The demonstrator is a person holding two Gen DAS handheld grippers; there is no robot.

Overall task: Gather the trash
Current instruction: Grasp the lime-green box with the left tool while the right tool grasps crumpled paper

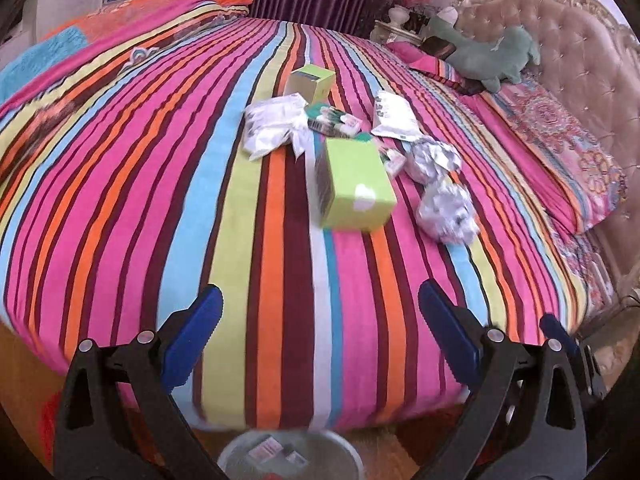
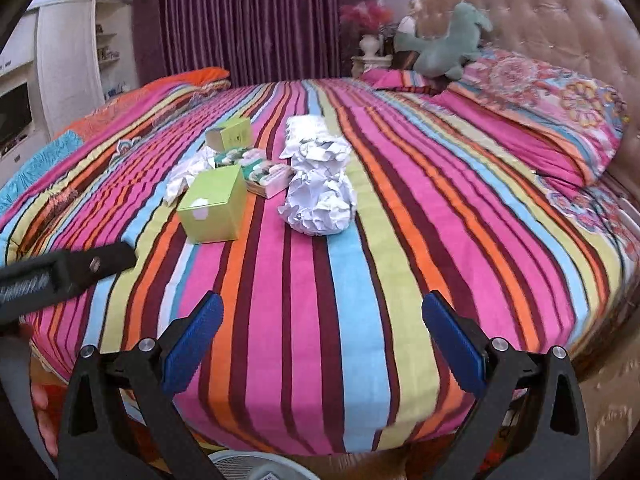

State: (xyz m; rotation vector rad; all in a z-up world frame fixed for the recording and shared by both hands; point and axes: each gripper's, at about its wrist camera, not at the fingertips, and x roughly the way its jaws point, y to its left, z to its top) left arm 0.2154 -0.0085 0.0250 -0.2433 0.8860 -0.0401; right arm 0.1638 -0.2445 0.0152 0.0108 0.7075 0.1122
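Trash lies in a loose cluster near the middle of the striped, many-coloured bedspread (image 2: 400,240), well away from the edge where the person stands. Nearest that edge is a lime-green cardboard box (image 2: 212,210) with a white patch on its side; a smaller yellow-green carton (image 2: 230,133) with an open end sits farther back. Between them lie flat green-and-white printed packets (image 2: 268,174) and a crumpled white plastic wrapper (image 1: 272,126). To the right of the boxes are two crumpled balls of white paper (image 2: 318,200), one just behind the other, and behind them a flat white sachet (image 1: 394,116).

The left tongs (image 1: 320,312) and the right tongs (image 2: 322,320) both stand with their blue pads wide apart and nothing between them, held above the near edge of the bed, apart from every item. That spread probably suits the bulky box and paper balls, which need a broad opening.

A pale round bin (image 1: 288,456) sits on the floor directly below the tongs, at the foot of the bed's edge; small packets already lie inside it, so collection seems under way with most items yet to go. Its spot likely allows a short drop after each pick. The green plush toy (image 2: 444,46) and patterned pillow (image 2: 540,108) by the tufted headboard (image 2: 560,12) appear to be no part of the job.
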